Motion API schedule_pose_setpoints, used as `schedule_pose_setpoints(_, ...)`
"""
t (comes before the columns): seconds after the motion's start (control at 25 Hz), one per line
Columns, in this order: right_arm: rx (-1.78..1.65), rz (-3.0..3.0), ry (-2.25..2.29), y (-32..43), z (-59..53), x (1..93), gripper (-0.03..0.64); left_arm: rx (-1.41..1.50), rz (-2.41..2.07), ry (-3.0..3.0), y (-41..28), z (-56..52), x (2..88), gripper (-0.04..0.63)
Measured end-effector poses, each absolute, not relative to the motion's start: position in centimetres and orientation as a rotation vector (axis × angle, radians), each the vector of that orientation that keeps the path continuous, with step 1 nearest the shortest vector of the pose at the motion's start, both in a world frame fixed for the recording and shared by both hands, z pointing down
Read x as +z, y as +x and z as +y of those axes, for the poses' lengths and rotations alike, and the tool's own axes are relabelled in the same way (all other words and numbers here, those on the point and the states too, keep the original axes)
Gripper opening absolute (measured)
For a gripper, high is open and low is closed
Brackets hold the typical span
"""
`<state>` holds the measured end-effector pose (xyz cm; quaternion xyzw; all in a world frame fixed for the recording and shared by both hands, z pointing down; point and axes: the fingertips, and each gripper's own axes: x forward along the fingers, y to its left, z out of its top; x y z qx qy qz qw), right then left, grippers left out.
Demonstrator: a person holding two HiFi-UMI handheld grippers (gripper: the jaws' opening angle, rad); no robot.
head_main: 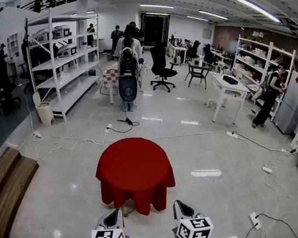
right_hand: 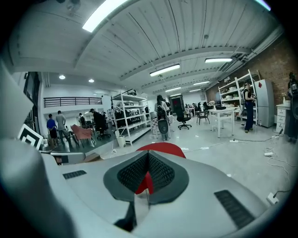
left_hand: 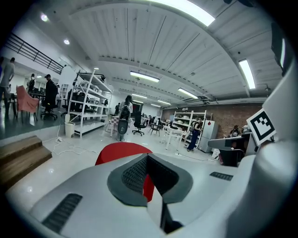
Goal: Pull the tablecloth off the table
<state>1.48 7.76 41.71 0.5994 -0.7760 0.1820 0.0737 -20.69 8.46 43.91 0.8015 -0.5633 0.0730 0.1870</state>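
Note:
A red tablecloth (head_main: 134, 170) covers a small round table in the middle of the glossy floor, hanging down all around it. My left gripper (head_main: 116, 211) and right gripper (head_main: 178, 203) are side by side at the bottom of the head view. Both stop just short of the cloth's near hem and do not touch it. In the left gripper view the left gripper (left_hand: 148, 159) has its jaws shut on nothing, with the tablecloth (left_hand: 116, 149) beyond them. The right gripper (right_hand: 148, 157) is also shut and empty, and the tablecloth (right_hand: 164, 148) lies ahead of it.
Wooden steps (head_main: 3, 184) run along the left. Cables (head_main: 58, 143) trail over the floor behind the table, and a power strip (head_main: 254, 219) lies at the right. A standing fan (head_main: 128, 88), white shelving (head_main: 63, 62), an office chair (head_main: 161, 66) and a white desk (head_main: 227, 84) stand farther back.

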Motion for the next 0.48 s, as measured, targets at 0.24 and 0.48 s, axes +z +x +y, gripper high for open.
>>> schedule_pose_setpoints(0.24, 0.589, -2.339, 1.802, 3.8, 4.9, 42.8, 0.026, 0.248, -1.588, 2.272, -18.3, 5.7, 44.4, 0.006)
schedule_pose_setpoints(0.48, 0.636, -2.345, 1.804, 5.4, 2.7, 43.6, 0.026, 0.311, -1.586, 2.272, -16.8, 4.0, 44.7, 0.006)
